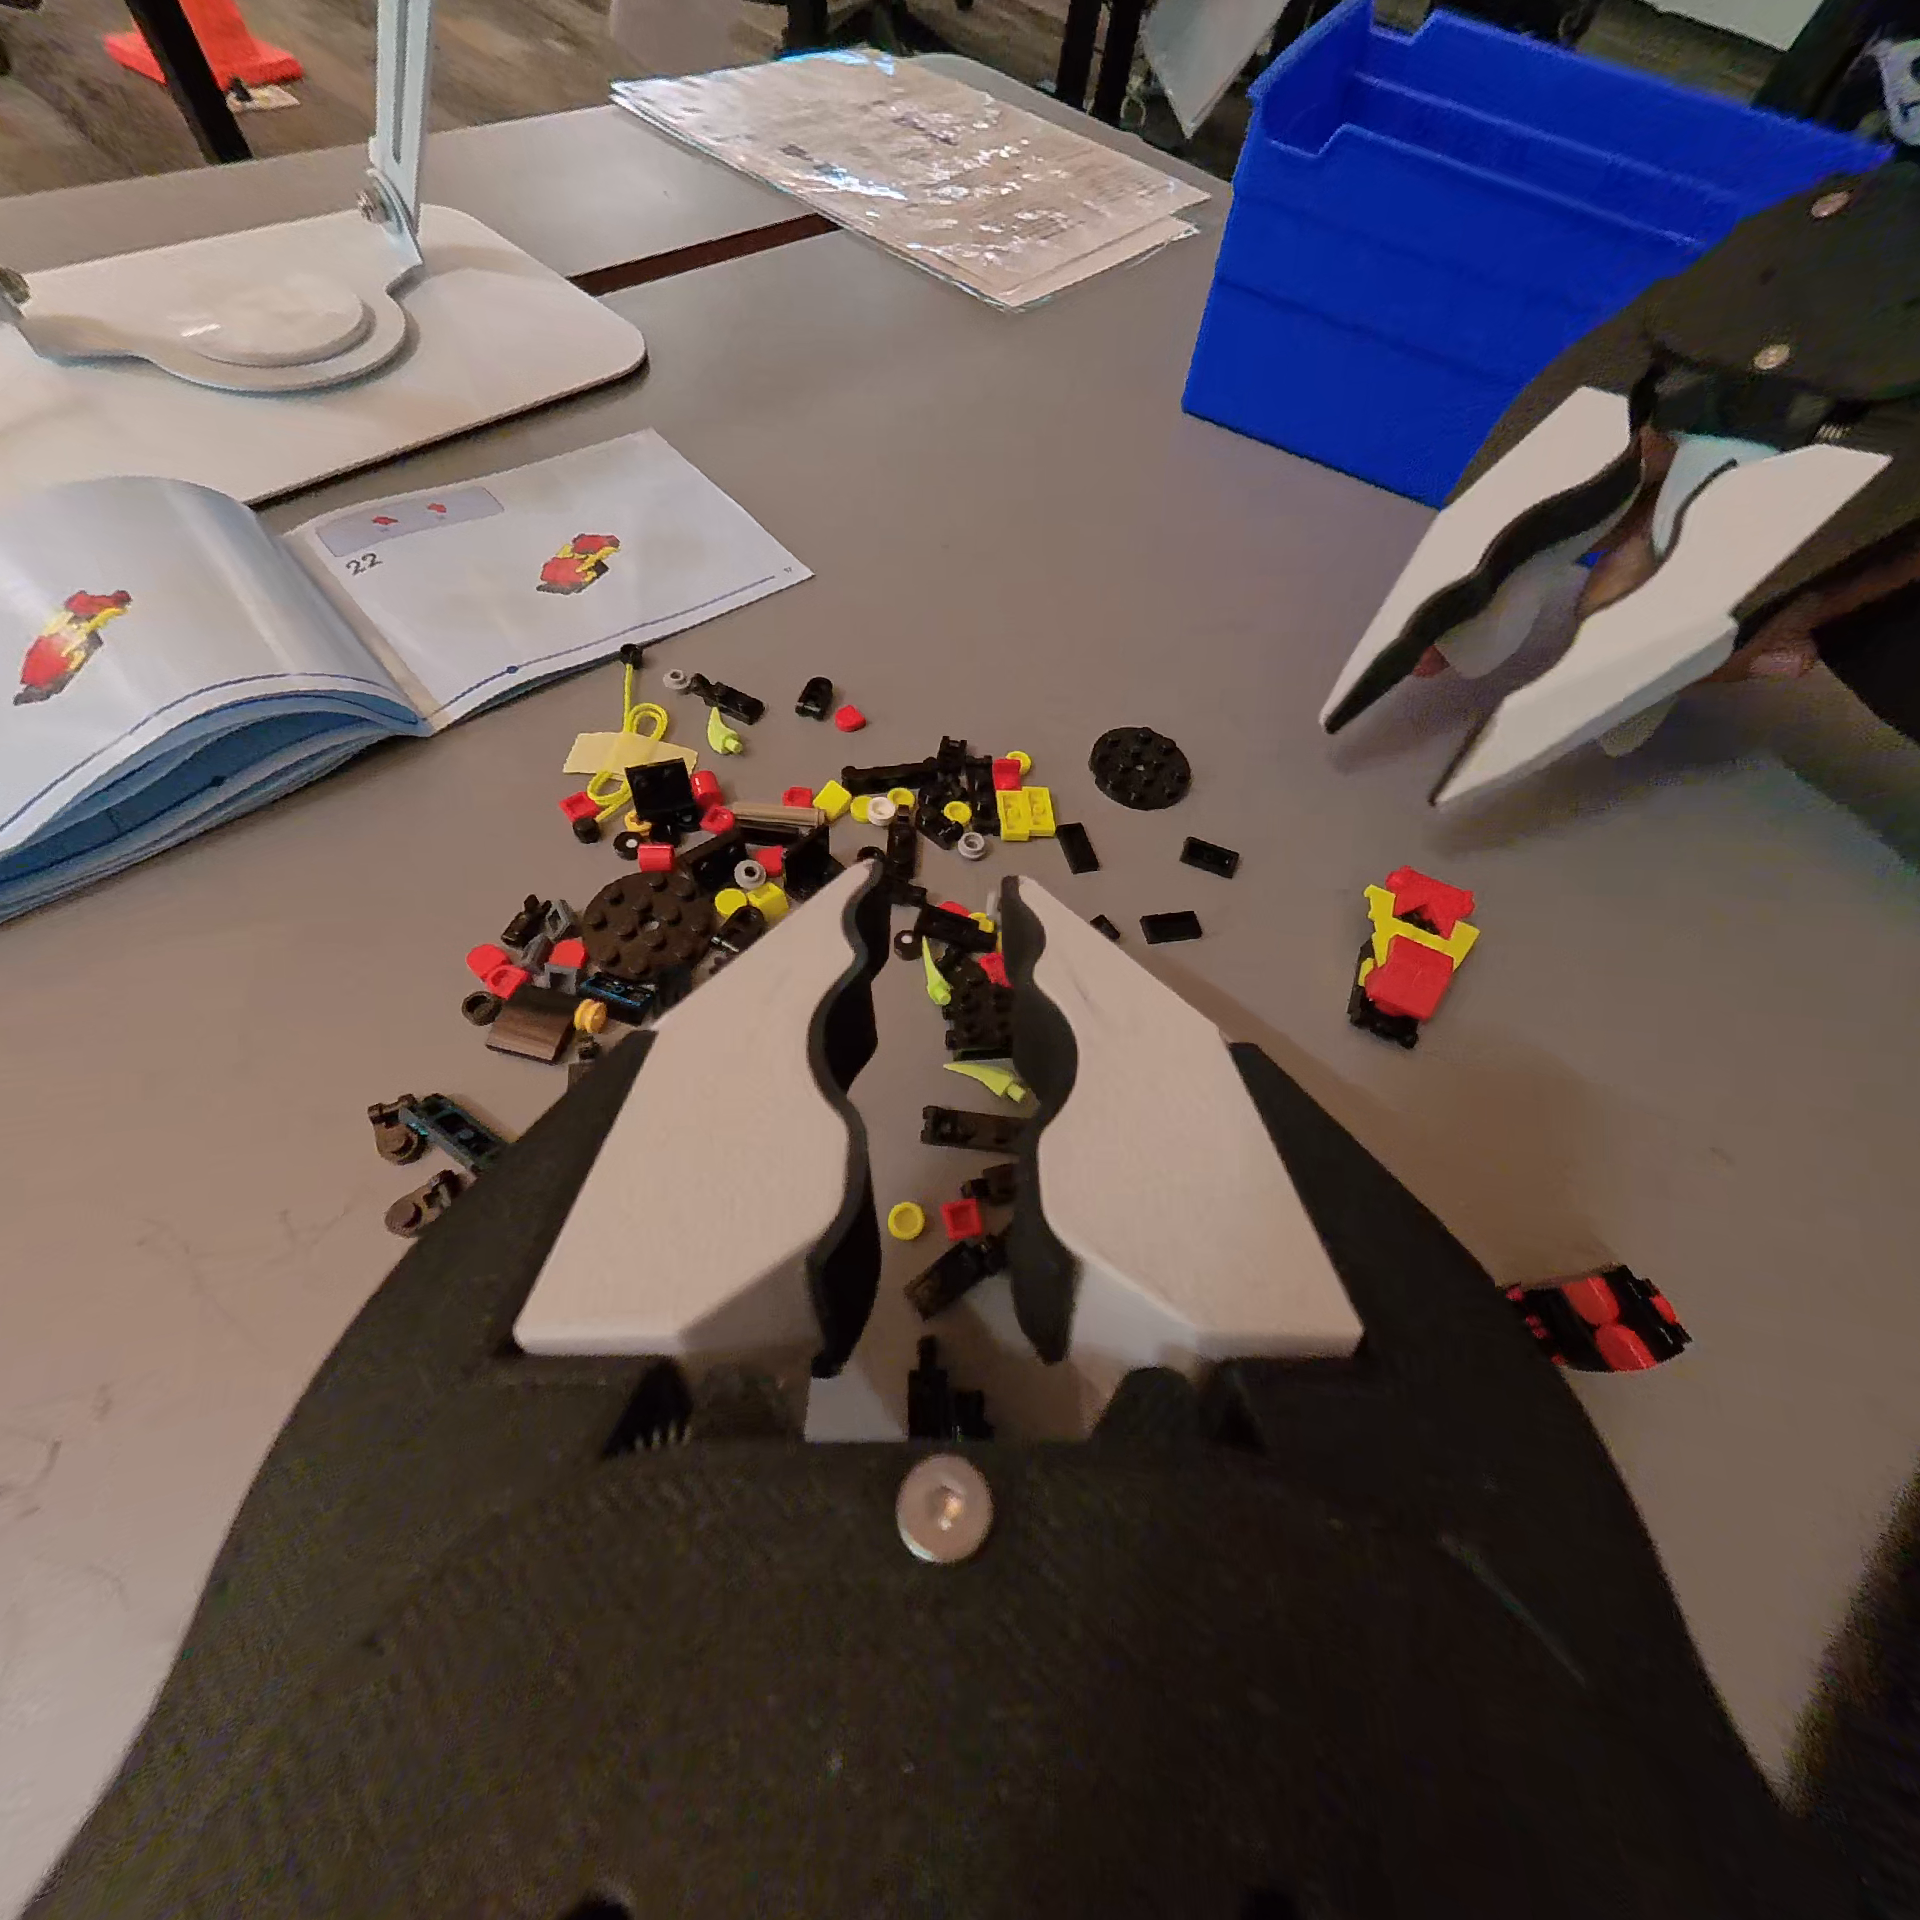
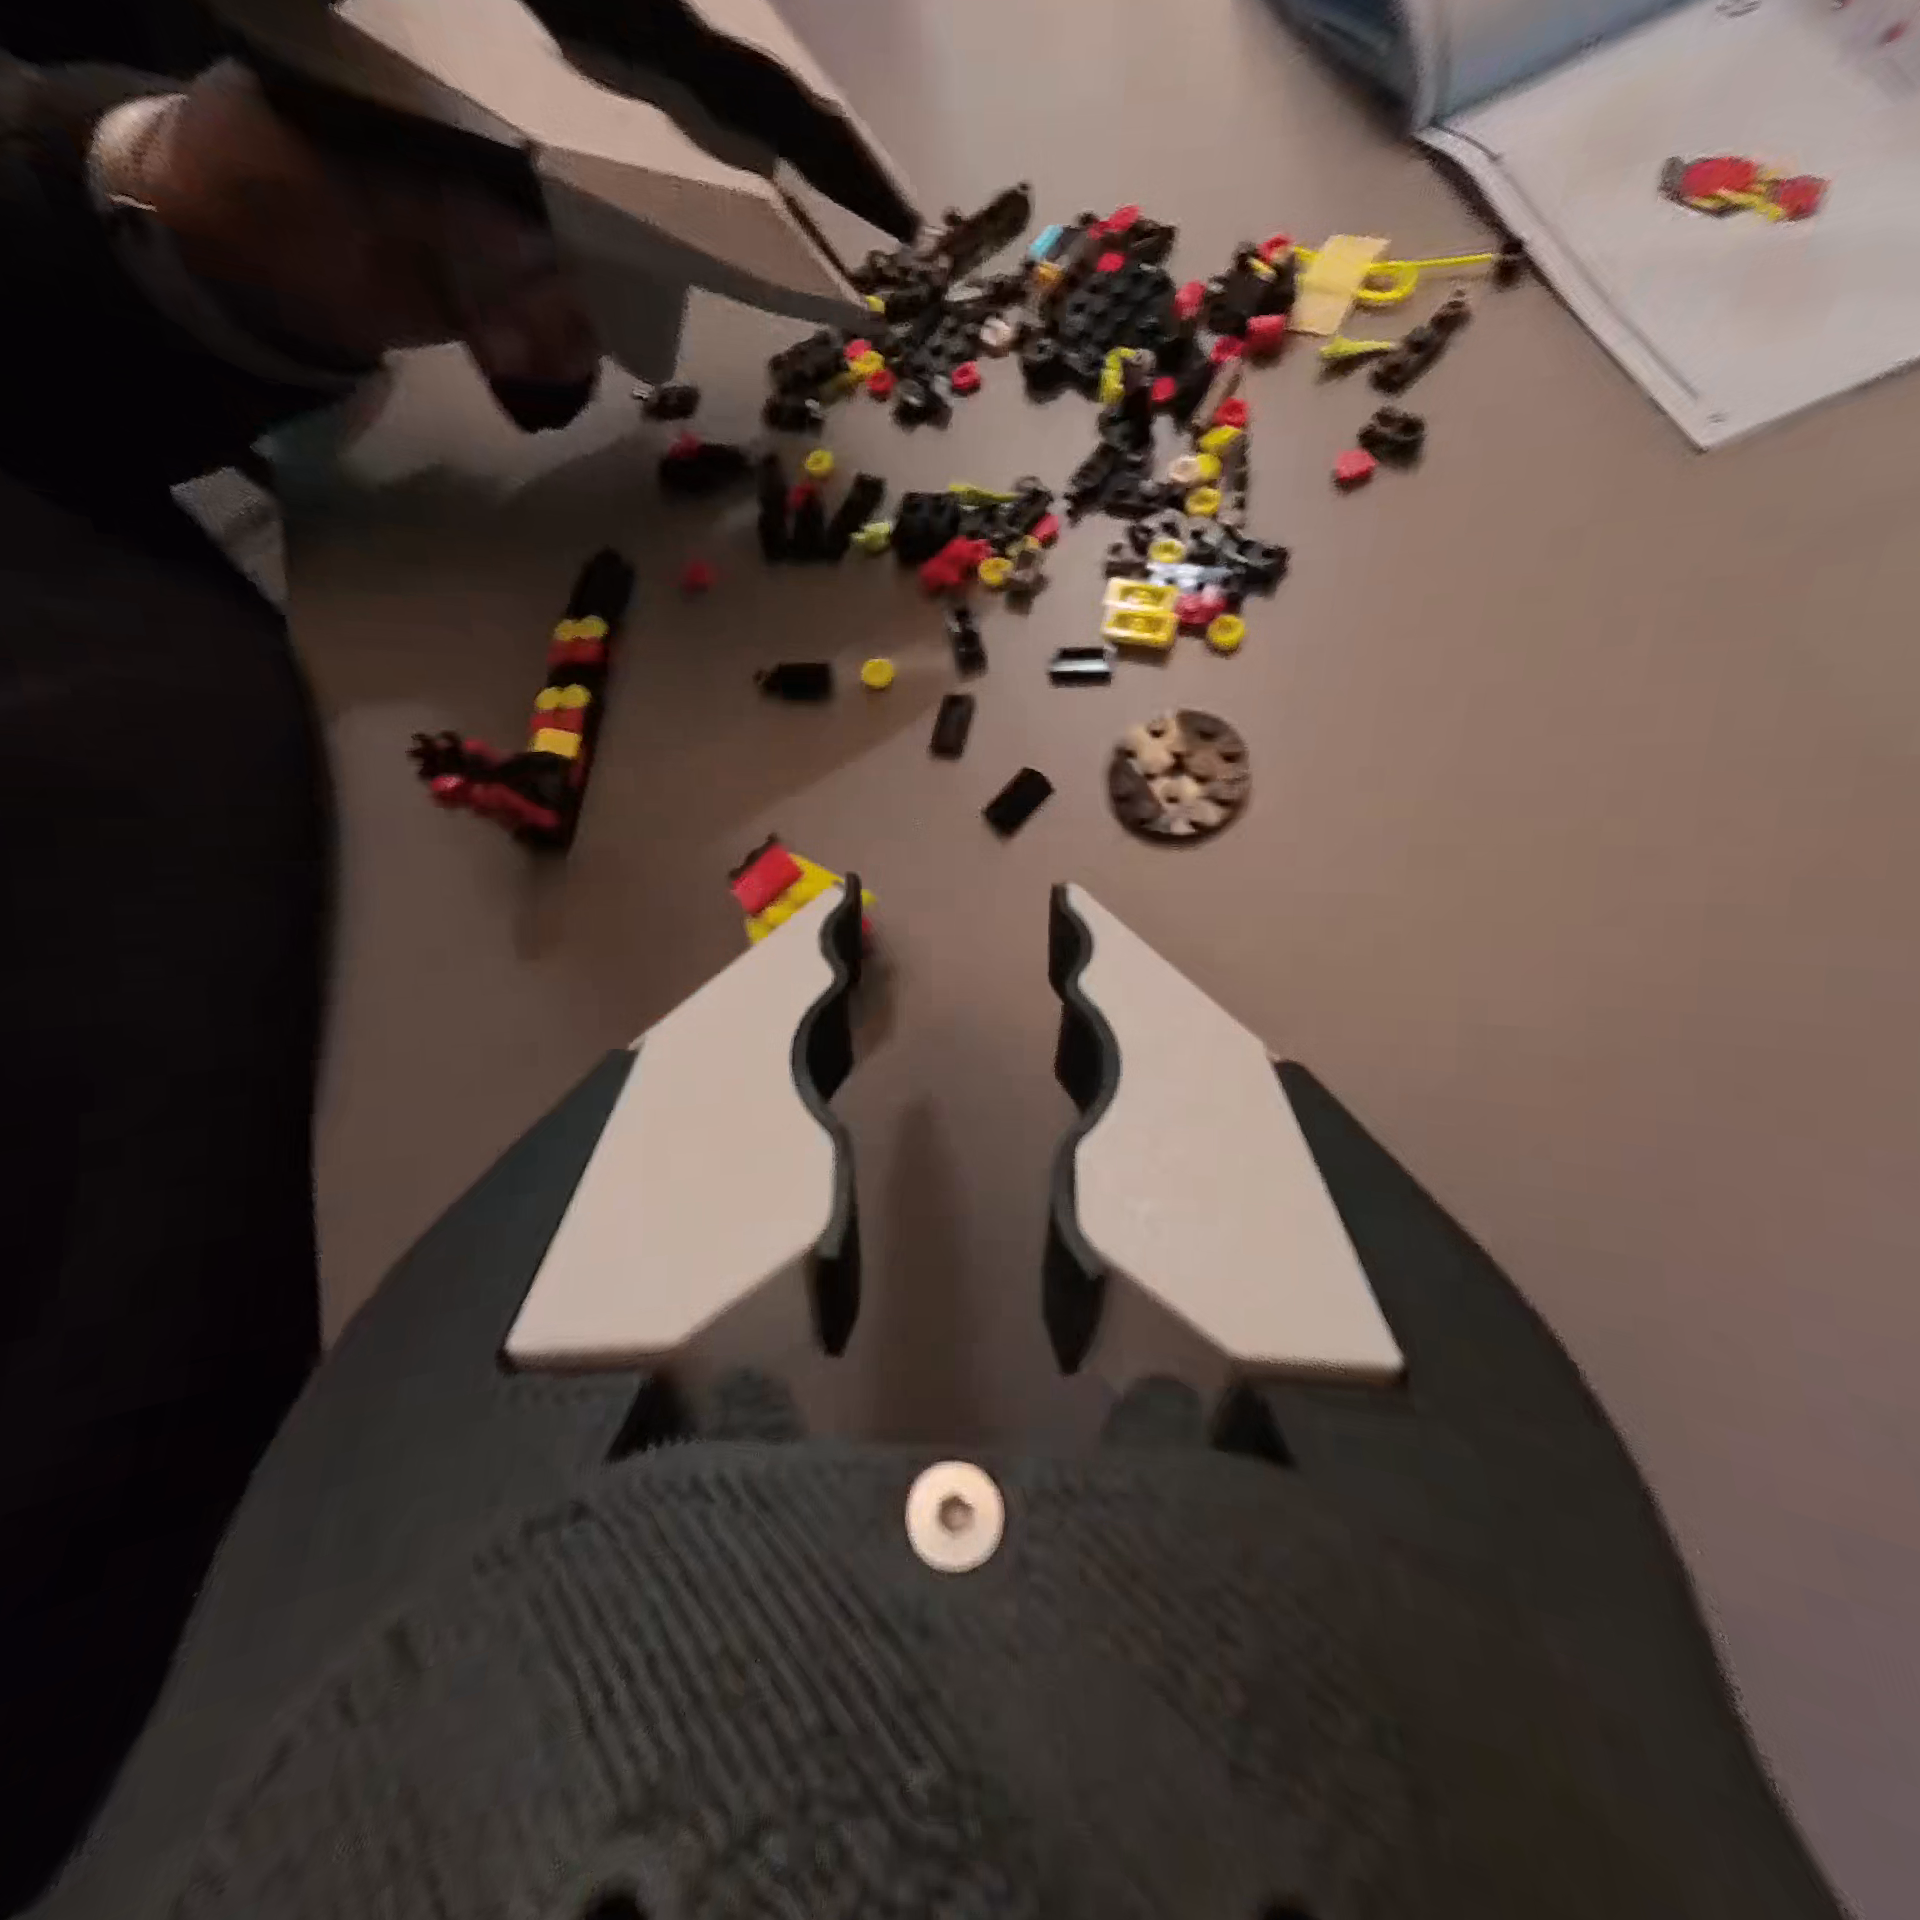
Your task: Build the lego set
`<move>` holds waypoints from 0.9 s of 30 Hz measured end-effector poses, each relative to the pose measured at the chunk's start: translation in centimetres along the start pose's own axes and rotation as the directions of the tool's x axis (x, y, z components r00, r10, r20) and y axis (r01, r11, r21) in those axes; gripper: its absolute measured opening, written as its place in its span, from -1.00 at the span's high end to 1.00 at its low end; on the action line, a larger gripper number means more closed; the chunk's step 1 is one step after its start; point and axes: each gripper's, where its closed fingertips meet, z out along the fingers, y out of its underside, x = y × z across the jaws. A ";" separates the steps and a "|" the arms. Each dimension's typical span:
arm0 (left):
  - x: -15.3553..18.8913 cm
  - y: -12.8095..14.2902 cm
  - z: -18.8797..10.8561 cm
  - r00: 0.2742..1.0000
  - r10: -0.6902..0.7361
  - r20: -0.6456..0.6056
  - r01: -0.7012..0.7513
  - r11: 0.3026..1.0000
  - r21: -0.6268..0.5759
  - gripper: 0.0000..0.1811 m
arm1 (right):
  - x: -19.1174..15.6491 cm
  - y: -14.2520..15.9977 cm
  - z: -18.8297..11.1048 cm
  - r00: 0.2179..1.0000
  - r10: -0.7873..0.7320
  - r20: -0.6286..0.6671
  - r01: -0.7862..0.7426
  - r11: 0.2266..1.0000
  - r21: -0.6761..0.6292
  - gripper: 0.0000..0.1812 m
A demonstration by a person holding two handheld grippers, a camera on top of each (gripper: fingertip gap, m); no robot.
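Note:
A pile of loose small lego pieces (image 1: 831, 831), black, red and yellow, lies on the grey table (image 1: 1039, 468). My left gripper (image 1: 940, 878) is open and empty, its fingers over the near side of the pile. A small red and yellow sub-build (image 1: 1413, 951) sits right of the pile. My right gripper (image 2: 956, 888) is open and empty just above the table, its left fingertip beside that sub-build (image 2: 774, 888). The right gripper also shows in the left wrist view (image 1: 1387, 764). A long black, red and yellow sub-build (image 2: 561, 707) lies to the left.
An open instruction booklet (image 1: 312, 623) lies left of the pile. A white stand base (image 1: 312, 312) and a plastic sleeve of papers (image 1: 914, 166) are at the back. A blue bin (image 1: 1455, 260) stands at the back right. A black round plate (image 1: 1140, 767) lies apart. There is about 12 cm between the tips of the two grippers.

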 end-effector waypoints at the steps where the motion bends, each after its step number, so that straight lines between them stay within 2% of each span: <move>1: 0.1 0.1 0.1 1.000 -0.004 -0.007 0.004 1.000 -0.004 0.79 | -0.7 -0.2 0.2 0.999 -0.012 0.034 0.011 1.000 0.015 0.62; 7: 0.4 0.7 0.3 0.998 -0.039 -0.042 0.038 0.999 -0.035 0.78 | -3.7 0.4 2.6 0.984 -0.081 0.158 0.091 0.994 -0.054 0.59; 18: 0.2 1.0 0.0 0.995 -0.087 -0.055 0.084 0.995 -0.045 0.76 | -3.8 1.3 3.7 0.977 -0.121 0.176 0.141 0.984 -0.109 0.60; 24: -0.1 1.1 -0.3 0.994 -0.100 -0.038 0.098 0.994 -0.041 0.73 | -3.0 -1.8 3.0 0.987 -0.070 0.142 0.065 0.997 0.037 0.59; 27: -1.0 0.8 -0.3 0.989 -0.148 -0.001 0.148 0.989 -0.028 0.54 | -1.3 -4.4 2.4 0.998 0.004 0.065 -0.014 0.987 0.161 0.58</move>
